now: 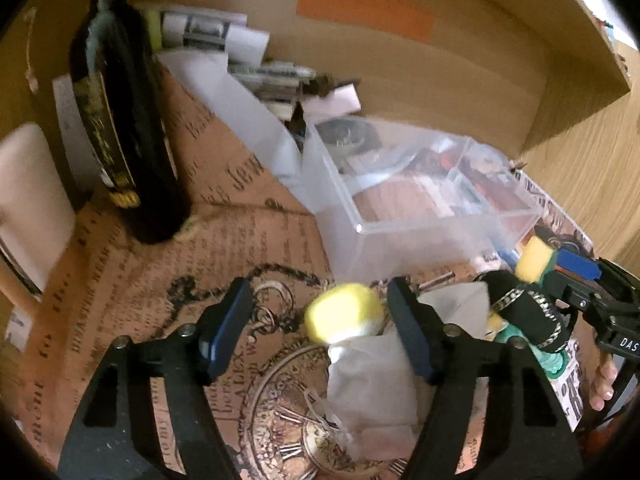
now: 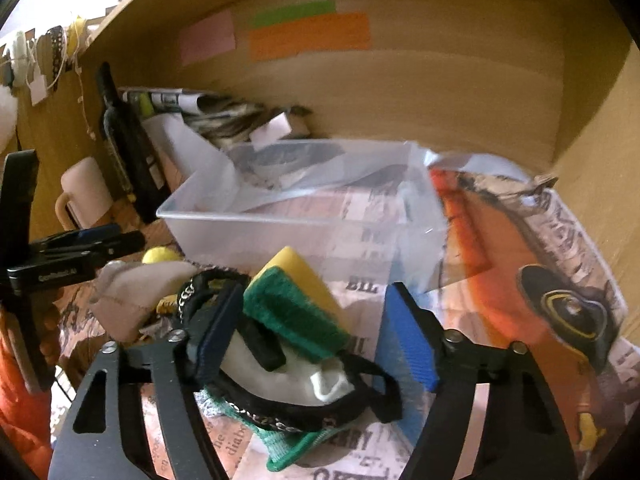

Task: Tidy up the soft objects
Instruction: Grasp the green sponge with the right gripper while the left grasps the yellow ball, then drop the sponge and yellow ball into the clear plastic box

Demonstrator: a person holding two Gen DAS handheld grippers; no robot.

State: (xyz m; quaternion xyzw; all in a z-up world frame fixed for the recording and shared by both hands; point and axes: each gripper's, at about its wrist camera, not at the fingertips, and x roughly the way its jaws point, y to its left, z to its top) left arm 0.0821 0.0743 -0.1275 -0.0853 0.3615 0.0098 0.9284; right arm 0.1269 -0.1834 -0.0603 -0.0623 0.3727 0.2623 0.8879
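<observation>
Against the wooden back wall sits the clear plastic bin (image 2: 304, 216), holding no soft item — only printed paper shows through it. Before it, the right gripper (image 2: 308, 344) stands open around a yellow-and-green sponge (image 2: 296, 304) atop a black chain-trimmed strap (image 2: 280, 408). Further left, the left gripper (image 1: 320, 332) gapes around a blurred yellow ball (image 1: 344, 312) beside white cloth (image 1: 372, 384).

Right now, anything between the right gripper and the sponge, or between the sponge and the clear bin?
Nothing visible. The sponge sits between the open fingers of the right gripper, atop the soft pile. The clear bin is directly behind, top open.
</observation>
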